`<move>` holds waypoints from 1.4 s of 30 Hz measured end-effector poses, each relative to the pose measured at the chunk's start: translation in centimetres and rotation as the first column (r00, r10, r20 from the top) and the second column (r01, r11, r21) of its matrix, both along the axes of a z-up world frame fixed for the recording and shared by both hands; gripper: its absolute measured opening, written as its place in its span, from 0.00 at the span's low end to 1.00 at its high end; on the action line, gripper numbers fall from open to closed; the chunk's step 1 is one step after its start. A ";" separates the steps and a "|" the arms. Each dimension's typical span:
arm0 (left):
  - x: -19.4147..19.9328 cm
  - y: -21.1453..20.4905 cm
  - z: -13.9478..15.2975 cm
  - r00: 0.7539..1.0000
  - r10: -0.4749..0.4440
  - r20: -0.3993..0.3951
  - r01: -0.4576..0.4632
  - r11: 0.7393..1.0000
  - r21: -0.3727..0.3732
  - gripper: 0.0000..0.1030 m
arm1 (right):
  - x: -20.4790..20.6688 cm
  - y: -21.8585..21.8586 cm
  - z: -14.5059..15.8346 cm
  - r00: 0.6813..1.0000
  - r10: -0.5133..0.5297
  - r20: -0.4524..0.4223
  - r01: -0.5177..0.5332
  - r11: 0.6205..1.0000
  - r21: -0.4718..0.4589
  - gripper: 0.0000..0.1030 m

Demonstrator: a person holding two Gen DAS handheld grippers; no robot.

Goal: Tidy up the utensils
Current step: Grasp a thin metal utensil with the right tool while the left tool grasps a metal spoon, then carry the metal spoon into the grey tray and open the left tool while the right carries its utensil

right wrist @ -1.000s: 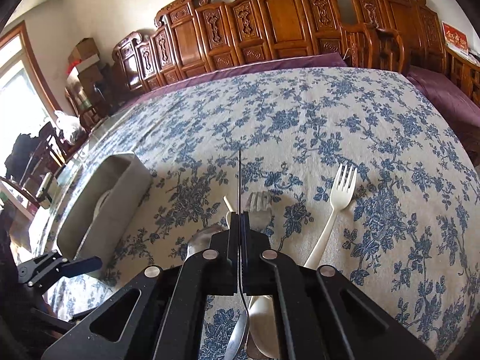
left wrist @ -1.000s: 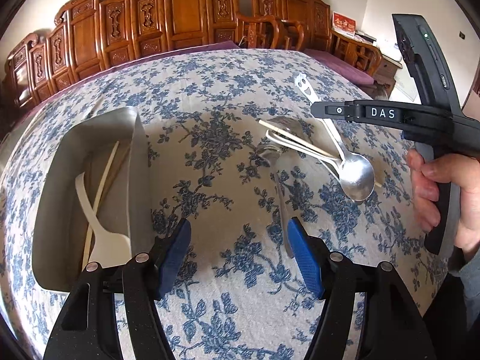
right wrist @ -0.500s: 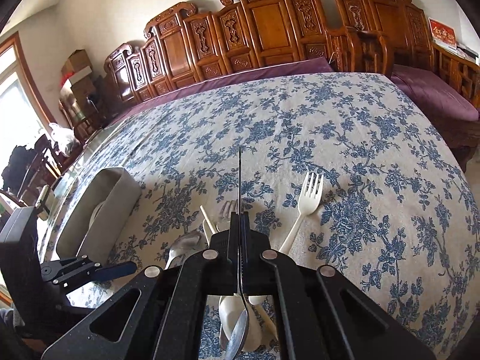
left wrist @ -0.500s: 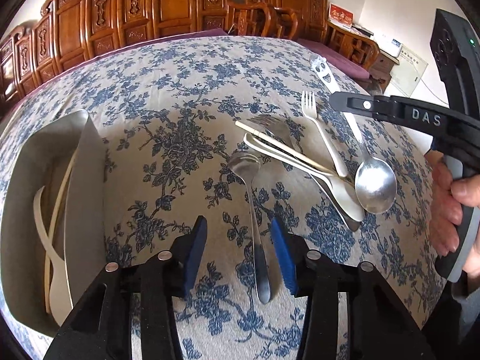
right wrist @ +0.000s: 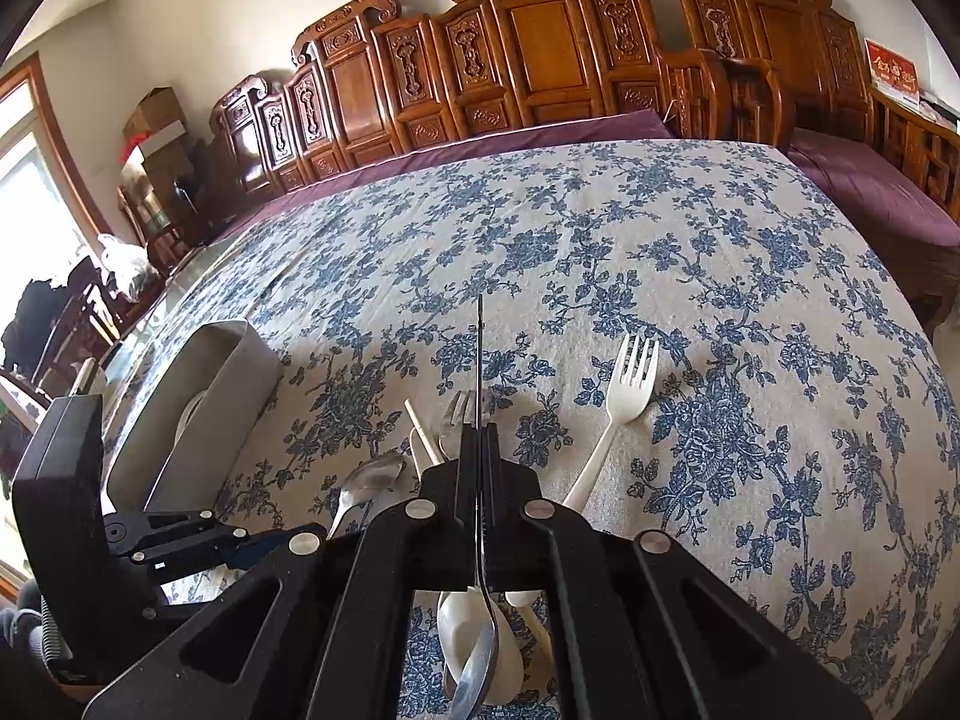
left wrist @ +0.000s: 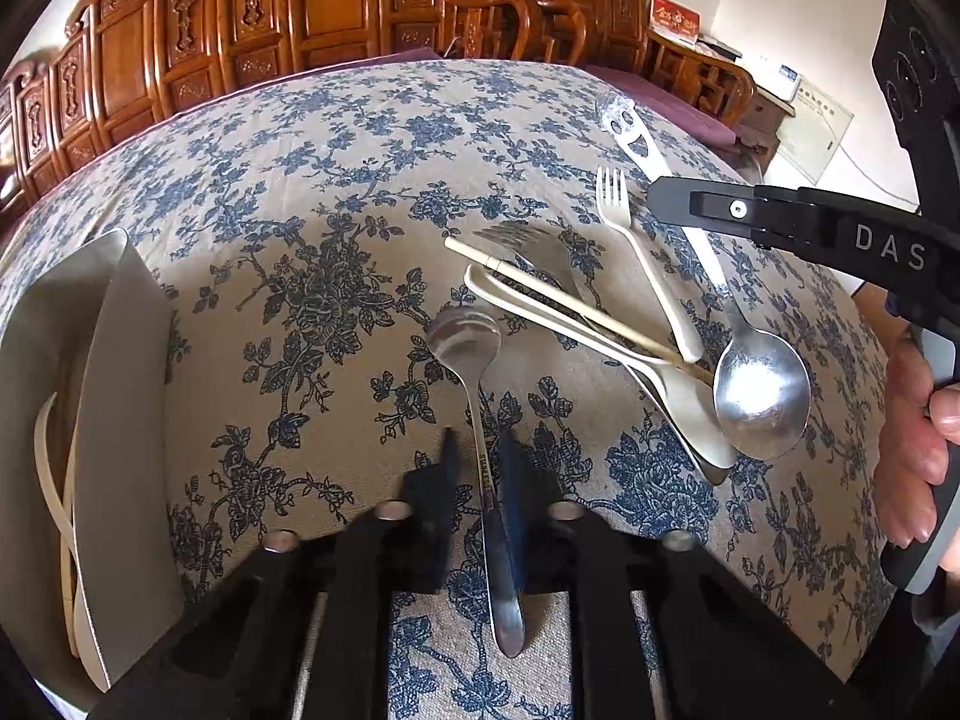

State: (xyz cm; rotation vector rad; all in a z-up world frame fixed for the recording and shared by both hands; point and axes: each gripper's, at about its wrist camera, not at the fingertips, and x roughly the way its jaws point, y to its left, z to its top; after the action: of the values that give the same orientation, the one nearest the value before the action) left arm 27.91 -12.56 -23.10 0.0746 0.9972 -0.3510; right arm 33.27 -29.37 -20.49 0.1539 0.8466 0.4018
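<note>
Fingers of the left gripper (left wrist: 477, 462) stand close on both sides of the small steel spoon (left wrist: 480, 414) handle, probably to lift it toward the tray (left wrist: 120, 396). The right gripper (right wrist: 480, 450) clamps the big smiley spoon (left wrist: 759, 387) (held above the pile).

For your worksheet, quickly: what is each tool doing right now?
Left tool: closing around a small spoon's handle.
Right tool: shut on a large spoon.
</note>
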 end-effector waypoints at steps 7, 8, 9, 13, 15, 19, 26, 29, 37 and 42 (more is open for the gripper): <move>-0.6 0.9 0.8 1.000 -0.004 0.015 0.004 1.000 -0.007 0.03 | -0.1 0.4 0.2 1.000 0.002 0.002 -0.002 1.000 0.000 0.02; -0.7 1.1 1.1 1.000 -0.004 0.018 0.004 1.000 -0.009 0.03 | -0.1 0.4 0.3 1.000 0.004 0.003 -0.004 1.000 0.001 0.02; -0.8 1.3 1.5 1.000 -0.004 0.024 0.004 1.000 -0.013 0.03 | -0.2 0.5 0.4 1.000 0.006 0.007 -0.006 1.000 0.004 0.02; -1.4 2.1 3.2 0.998 0.005 0.060 -0.004 1.000 -0.017 0.03 | -0.7 0.7 1.3 0.999 0.011 0.031 -0.012 1.000 0.018 0.02; -1.7 2.5 4.0 0.997 0.009 0.075 -0.007 1.000 -0.018 0.03 | -1.3 0.8 1.8 0.999 0.016 0.044 -0.017 0.999 0.028 0.02; -2.6 3.4 5.7 0.994 0.013 0.107 -0.012 1.000 -0.011 0.03 | -2.2 1.2 2.6 0.998 0.025 0.063 -0.027 0.999 0.037 0.02; -3.5 4.7 8.2 0.989 0.022 0.146 -0.022 1.000 -0.002 0.03 | -4.1 2.5 3.6 0.995 0.057 0.084 -0.060 0.998 0.030 0.02; -3.8 5.9 9.1 0.987 0.037 0.158 -0.036 0.999 -0.008 0.03 | -4.8 3.0 4.2 0.993 0.068 0.097 -0.071 0.997 0.031 0.02; -4.1 10.2 10.6 0.981 0.077 0.179 -0.081 0.997 0.017 0.03 | -5.4 4.8 5.1 0.990 0.089 0.105 -0.090 0.996 0.003 0.02; -3.8 12.9 10.6 0.978 0.114 0.177 -0.118 0.993 0.012 0.03 | -5.3 6.7 5.9 0.988 0.112 0.109 -0.112 0.994 -0.003 0.02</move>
State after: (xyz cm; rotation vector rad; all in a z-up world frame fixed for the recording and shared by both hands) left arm 24.13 0.36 -12.48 0.0660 0.8267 -0.2218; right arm 27.97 -22.67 -14.63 0.0862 0.7487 0.5121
